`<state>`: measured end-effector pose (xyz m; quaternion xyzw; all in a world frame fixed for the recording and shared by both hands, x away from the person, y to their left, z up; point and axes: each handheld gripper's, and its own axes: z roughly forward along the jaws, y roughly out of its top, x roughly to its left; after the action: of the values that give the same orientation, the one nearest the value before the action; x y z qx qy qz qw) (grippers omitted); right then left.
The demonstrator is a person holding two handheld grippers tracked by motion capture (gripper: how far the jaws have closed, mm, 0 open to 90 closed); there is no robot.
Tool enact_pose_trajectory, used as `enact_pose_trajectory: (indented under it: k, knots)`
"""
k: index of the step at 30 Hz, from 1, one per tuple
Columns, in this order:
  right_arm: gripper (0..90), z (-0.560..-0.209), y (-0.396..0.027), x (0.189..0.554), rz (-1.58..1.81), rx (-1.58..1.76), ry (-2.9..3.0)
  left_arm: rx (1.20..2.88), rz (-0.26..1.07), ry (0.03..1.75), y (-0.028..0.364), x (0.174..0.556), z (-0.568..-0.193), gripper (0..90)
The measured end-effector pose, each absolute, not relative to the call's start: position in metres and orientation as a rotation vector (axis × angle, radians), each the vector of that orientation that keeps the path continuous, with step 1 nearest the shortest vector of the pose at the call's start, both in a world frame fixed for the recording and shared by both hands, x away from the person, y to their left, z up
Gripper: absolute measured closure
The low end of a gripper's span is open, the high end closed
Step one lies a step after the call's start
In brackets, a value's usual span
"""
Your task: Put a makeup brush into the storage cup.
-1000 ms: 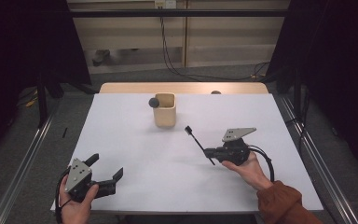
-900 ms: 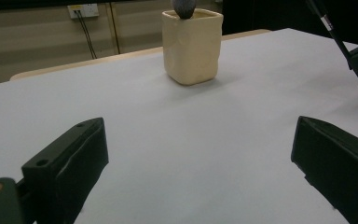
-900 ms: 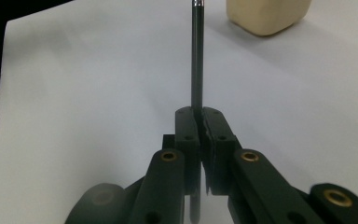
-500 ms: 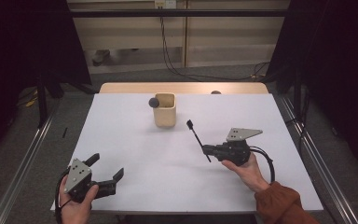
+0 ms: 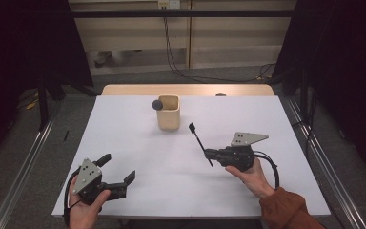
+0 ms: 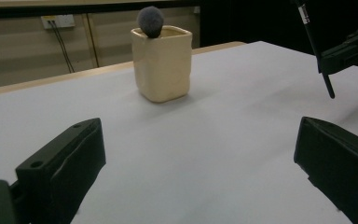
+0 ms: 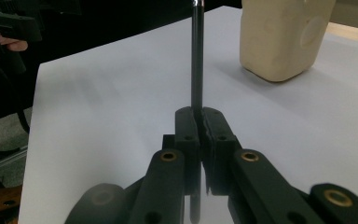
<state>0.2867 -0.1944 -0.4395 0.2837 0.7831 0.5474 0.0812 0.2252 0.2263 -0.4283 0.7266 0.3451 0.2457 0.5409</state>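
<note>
Both grippers idle: my right gripper (image 5: pixel 213 155) clamps the brush (image 5: pixel 199 141), left gripper (image 5: pixel 119 171) gapes; next, carry it to the cup (image 5: pixel 168 113) at 11 o'clock.

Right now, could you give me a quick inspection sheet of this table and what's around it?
Surface: white table, bare and flat.
Job's things: thin black stick; cream cup with a dark round-headed thing in it.
Clutter: nothing seen.
Grippers: right gripper shut on the stick; left gripper open, holding nothing.
Cables: black cable loops from the right gripper.
Surroundings: metal rails, wall wires.
</note>
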Motion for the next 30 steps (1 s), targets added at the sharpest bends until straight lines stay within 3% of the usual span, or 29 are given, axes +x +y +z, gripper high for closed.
enact_pose_trajectory:
  k: [30]
  knots:
    - [86.2, -0.435, -0.186, 0.281, 1.691, 0.799, 2.349, 1.756, 0.469, 0.718, 0.168, 0.251, -0.416, 1.8]
